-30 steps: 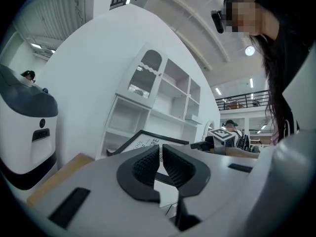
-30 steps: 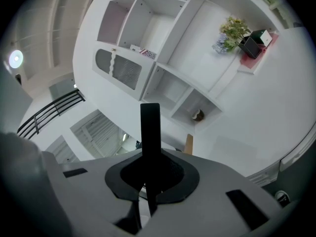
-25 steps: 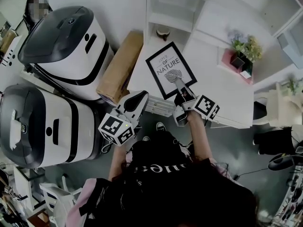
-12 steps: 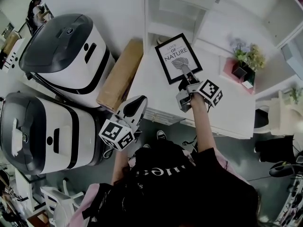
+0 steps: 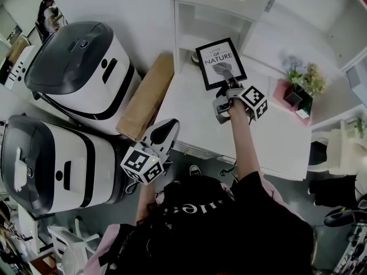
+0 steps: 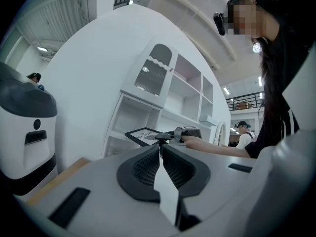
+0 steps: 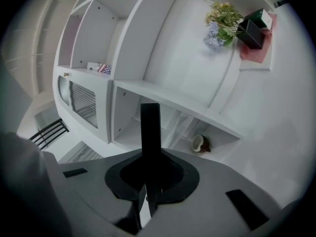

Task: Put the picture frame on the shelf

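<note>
The black picture frame (image 5: 220, 62) with an "OF NATURE" print is held flat over the white table, close to the white shelf unit (image 5: 202, 13). My right gripper (image 5: 228, 79) is shut on its near edge; in the right gripper view the picture frame (image 7: 150, 127) shows edge-on as a dark bar between the jaws, pointing at the shelf unit's (image 7: 168, 100) lower compartment. My left gripper (image 5: 164, 130) hangs back by the table's near left edge, jaws together with nothing in them. From the left gripper view the picture frame (image 6: 144, 135) appears ahead of the left gripper (image 6: 161, 147).
A small round cup (image 7: 201, 143) sits in the lower shelf compartment. A potted plant (image 5: 302, 85) stands on a pink mat at the table's right. A brown cardboard box (image 5: 146, 96) and two large white-and-black machines (image 5: 80, 62) stand left of the table (image 5: 269, 136).
My right gripper has carried the picture frame away from me across the table toward the shelf unit. The left gripper has shifted only slightly.
</note>
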A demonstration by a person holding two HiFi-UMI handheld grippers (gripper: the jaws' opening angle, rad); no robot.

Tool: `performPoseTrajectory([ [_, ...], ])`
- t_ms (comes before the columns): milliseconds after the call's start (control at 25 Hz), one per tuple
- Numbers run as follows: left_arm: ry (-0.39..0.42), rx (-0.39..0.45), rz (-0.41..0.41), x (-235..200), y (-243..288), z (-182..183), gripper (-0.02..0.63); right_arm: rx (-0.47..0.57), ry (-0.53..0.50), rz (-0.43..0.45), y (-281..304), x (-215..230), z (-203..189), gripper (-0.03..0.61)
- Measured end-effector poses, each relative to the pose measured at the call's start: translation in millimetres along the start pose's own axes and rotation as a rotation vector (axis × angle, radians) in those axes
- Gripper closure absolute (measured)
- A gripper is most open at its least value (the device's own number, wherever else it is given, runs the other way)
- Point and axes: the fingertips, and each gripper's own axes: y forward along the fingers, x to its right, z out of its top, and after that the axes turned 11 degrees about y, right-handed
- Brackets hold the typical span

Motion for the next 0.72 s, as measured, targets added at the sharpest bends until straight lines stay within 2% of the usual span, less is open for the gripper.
performPoseTrajectory([
  [200, 0.010, -0.013, 0.001, -5.3, 14.4, 1.6, 0.584, 0.006, 0.068, -0.037, 19.1, 22.9, 1.9, 0.522],
  [400, 0.017, -0.034, 0.015, -11.1, 20.5, -2.1, 0.584, 0.064, 0.201, -0.028, 31.4, 42.4, 13.3, 0.522],
  [720, 0.017, -0.058, 0.043, -20.0, 22.4, -6.3, 0.584, 0.142, 0.269, -0.036, 52.2, 58.4, 25.1, 0.522],
])
